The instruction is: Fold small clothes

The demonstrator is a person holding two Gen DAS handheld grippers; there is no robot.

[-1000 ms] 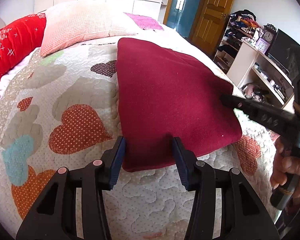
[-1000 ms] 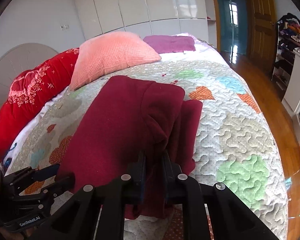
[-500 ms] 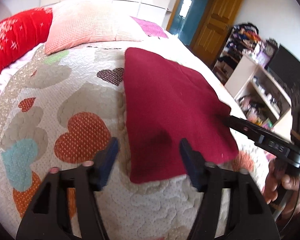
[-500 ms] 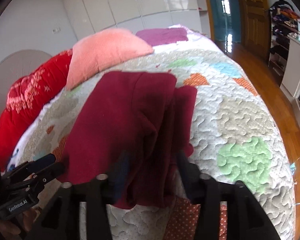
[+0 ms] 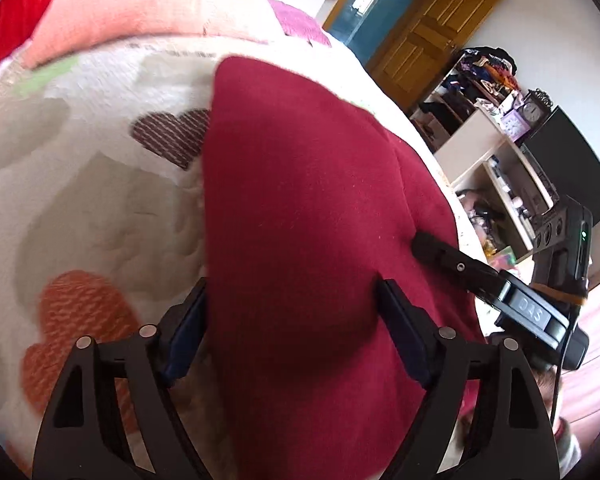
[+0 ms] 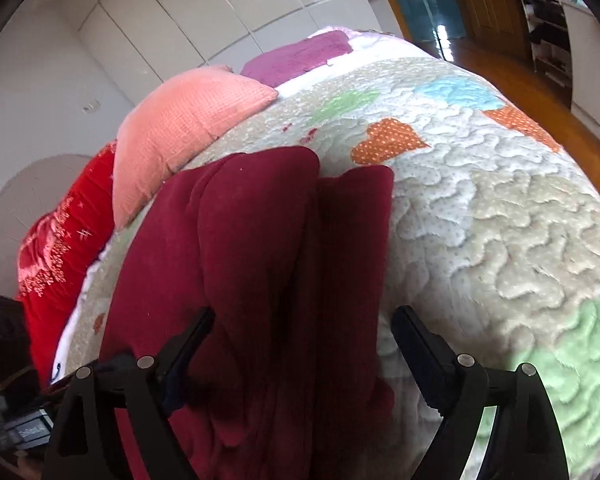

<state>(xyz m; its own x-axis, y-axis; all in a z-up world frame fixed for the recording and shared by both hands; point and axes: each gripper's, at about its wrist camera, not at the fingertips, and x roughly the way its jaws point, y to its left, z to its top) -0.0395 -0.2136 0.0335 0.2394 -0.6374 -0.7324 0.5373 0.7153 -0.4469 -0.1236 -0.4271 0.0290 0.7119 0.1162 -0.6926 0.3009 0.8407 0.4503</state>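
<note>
A dark red garment (image 5: 300,208) lies folded on the quilted bed. In the left wrist view my left gripper (image 5: 296,320) is open, its jaws wide apart on either side of the garment's near edge. My right gripper shows at the right, one finger (image 5: 432,246) against the garment's right edge. In the right wrist view my right gripper (image 6: 304,340) is open, its jaws standing wide over the bunched near end of the garment (image 6: 260,240), which shows two stacked folds. The left gripper's body shows at the lower left.
The heart-patterned quilt (image 6: 480,200) covers the bed. A pink pillow (image 6: 188,128), a red pillow (image 6: 60,240) and a purple one (image 6: 296,56) lie at the head. Shelves (image 5: 500,152) and wooden doors (image 5: 424,36) stand beyond the bed's right side.
My right gripper has let go of the garment's edge and opened wide. My left gripper has opened wider. Both have moved closer over the garment's near end.
</note>
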